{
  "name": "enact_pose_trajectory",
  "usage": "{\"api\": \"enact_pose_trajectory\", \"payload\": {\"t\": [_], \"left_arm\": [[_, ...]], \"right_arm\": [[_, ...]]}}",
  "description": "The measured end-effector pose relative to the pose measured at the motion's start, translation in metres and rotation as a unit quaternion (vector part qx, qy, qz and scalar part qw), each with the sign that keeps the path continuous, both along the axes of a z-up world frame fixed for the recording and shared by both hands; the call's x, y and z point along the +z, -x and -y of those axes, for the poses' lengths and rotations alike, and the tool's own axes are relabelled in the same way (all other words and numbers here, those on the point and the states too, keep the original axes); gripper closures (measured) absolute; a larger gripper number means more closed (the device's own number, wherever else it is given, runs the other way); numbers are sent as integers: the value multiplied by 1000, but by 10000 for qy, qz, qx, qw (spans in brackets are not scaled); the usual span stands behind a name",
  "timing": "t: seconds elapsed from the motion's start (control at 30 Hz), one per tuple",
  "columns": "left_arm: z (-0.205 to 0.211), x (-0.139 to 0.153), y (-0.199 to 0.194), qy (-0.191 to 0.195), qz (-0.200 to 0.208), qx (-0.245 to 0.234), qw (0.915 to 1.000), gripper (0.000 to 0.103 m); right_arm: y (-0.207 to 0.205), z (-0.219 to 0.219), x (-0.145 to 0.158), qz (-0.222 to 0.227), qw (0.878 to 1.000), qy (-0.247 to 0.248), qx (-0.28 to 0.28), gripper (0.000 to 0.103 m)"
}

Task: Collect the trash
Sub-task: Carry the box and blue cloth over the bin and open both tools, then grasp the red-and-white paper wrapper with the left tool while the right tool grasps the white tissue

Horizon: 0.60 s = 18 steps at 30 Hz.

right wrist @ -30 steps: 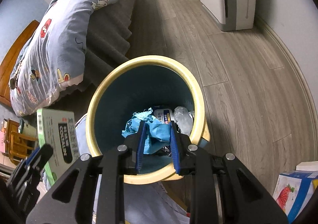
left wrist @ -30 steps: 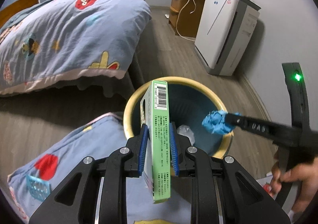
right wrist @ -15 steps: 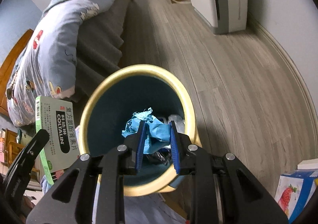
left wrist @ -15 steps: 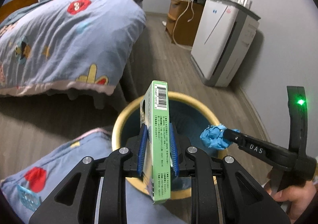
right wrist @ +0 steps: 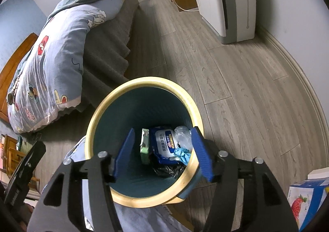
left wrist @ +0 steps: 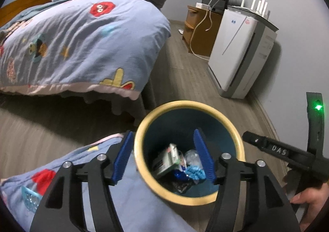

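Left tool: your left tool (left wrist: 163, 156) hangs over the bin, its jaws apart with nothing between the pads; they have just been opening.
Right tool: your right tool (right wrist: 163, 152) is likewise above the bin mouth, jaws spread and holding nothing; they too have just been opening. From the left wrist view one of its fingers (left wrist: 265, 146) reaches in over the bin's right rim.
Bin: the yellow-rimmed bin (right wrist: 102, 112) stands upright on the wooden floor (right wrist: 236, 79), near the foot corner of the bed (left wrist: 82, 36).
Green box: the green box (right wrist: 145, 145) lies inside the bin, at the bottom, leaning toward the left wall.
Blue wad: the crumpled blue wad (right wrist: 182, 154) rests at the bottom against the right wall, just beside a wipes packet (right wrist: 165, 143) and a clear crumpled plastic piece (right wrist: 183, 134).
Other contents: dark wrapping (right wrist: 168, 170) lies under these, nearest the camera.
Surroundings: a white appliance (left wrist: 240, 50) stands along the wall beyond the bin; a printed carton (right wrist: 306, 201) sits on the floor at the lower right of the right wrist view.
Hand: your hand (left wrist: 310, 201) grips the right tool's handle.
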State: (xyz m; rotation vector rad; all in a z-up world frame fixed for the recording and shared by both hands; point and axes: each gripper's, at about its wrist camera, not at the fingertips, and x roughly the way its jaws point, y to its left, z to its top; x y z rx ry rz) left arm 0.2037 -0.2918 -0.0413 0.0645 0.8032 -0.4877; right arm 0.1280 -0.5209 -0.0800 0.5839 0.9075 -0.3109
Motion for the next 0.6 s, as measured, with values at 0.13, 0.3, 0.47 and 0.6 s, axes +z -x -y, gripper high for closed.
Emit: {"api": "enact_pose_trajectory", "payload": {"t": [0.13, 0.3, 0.47, 0.6], "left_arm": [[-18, 3, 5, -74, 125, 260, 9996, 13], [-48, 13, 15, -202, 196, 469, 9985, 9], [-88, 28, 36, -513, 383, 470, 9968, 8], [-127, 39, 56, -911, 609, 471, 9929, 8]], "right_arm": [[3, -6, 8, 118, 9999, -51, 20, 14], [5, -18, 25, 189, 9998, 38, 40, 6], [8, -36, 47, 237, 9993, 252, 154, 6], [7, -61, 69, 320, 9977, 492, 340, 6]]}}
